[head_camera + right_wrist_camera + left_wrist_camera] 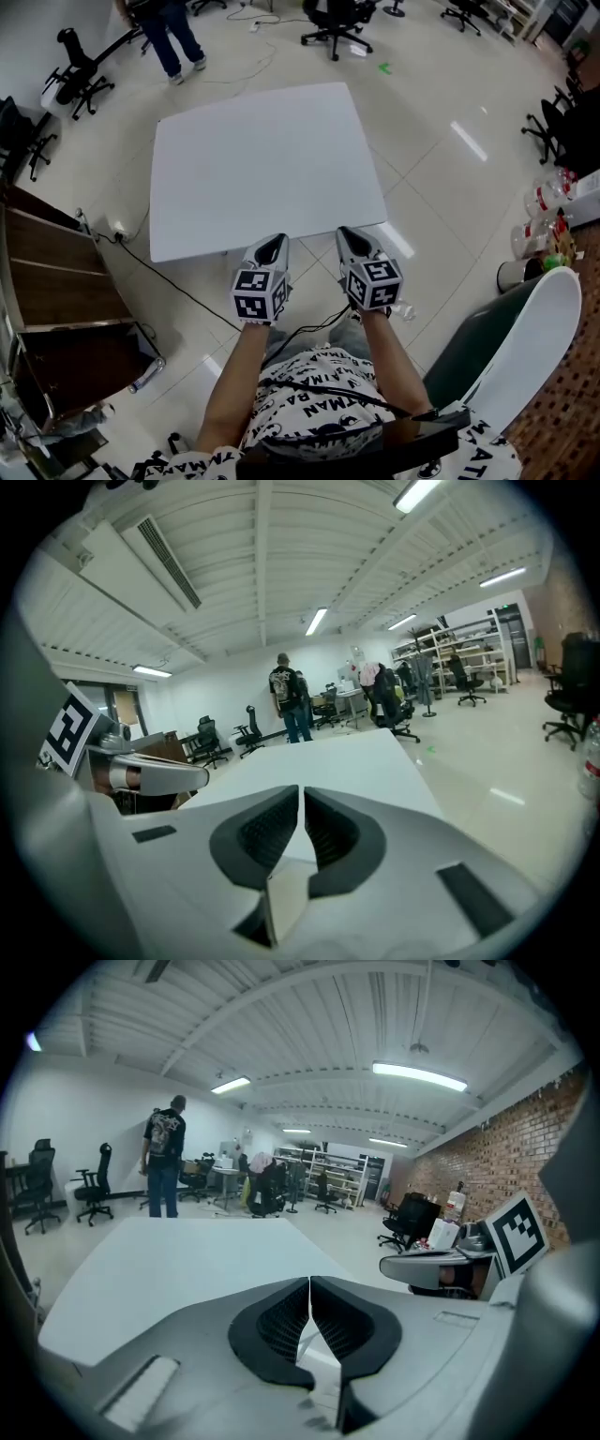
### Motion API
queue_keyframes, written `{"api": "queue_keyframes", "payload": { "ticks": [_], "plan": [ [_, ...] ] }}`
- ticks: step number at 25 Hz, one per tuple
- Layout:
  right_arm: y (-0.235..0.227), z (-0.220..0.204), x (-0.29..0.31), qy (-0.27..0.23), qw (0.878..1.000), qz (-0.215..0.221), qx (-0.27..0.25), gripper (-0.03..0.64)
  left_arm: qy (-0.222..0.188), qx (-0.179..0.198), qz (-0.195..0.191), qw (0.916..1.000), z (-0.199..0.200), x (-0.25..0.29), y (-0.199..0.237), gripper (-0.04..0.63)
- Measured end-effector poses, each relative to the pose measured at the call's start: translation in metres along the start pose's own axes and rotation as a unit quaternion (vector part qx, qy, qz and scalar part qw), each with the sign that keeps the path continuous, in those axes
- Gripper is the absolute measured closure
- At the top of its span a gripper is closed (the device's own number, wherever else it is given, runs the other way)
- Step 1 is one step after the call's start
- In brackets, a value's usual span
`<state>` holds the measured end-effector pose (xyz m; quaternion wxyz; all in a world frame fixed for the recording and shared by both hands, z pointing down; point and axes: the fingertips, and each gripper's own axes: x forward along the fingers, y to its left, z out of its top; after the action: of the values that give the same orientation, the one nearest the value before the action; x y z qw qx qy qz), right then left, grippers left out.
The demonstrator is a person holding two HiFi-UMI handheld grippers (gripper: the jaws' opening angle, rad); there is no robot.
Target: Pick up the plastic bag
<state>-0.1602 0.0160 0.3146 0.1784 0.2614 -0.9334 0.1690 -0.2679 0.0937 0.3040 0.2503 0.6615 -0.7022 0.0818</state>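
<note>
Head view: table (262, 159) bare, bag in no view. Left gripper (272, 246): jaws together, empty. Right gripper (354, 239): jaws opening, a slit apart, nothing between. Handling (judged unseen): likely light, limp, slippery; best pinched at 1 bunched fold.

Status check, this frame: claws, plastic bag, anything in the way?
Left claw shut, empty; right claw opening, nothing between. No plastic bag in view. White square table bare, nothing blocking.
</note>
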Motion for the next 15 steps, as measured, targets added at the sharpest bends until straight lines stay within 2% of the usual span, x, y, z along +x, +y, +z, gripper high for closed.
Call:
{"api": "queue_keyframes", "payload": {
  "ticks": [2, 6, 11, 15],
  "plan": [
    [-0.02, -0.011, -0.012, 0.002, 1.0, -0.019, 0.018, 0.563, 0.018, 0.01, -0.024, 0.9995, -0.009, 0.016, -0.023, 0.58],
    [-0.073, -0.032, -0.026, 0.004, 0.998, -0.046, 0.049, 0.56, 0.049, 0.03, -0.068, 0.9961, -0.027, 0.06, -0.074, 0.581],
    [-0.135, -0.08, -0.068, 0.02, 0.989, -0.102, 0.108, 0.56, 0.113, 0.055, -0.149, 0.9807, -0.074, 0.105, -0.157, 0.594],
    [-0.202, -0.126, -0.087, 0.032, 0.982, -0.135, 0.128, 0.56, 0.144, 0.068, -0.183, 0.9702, -0.114, 0.151, -0.214, 0.591]
  ]
}}
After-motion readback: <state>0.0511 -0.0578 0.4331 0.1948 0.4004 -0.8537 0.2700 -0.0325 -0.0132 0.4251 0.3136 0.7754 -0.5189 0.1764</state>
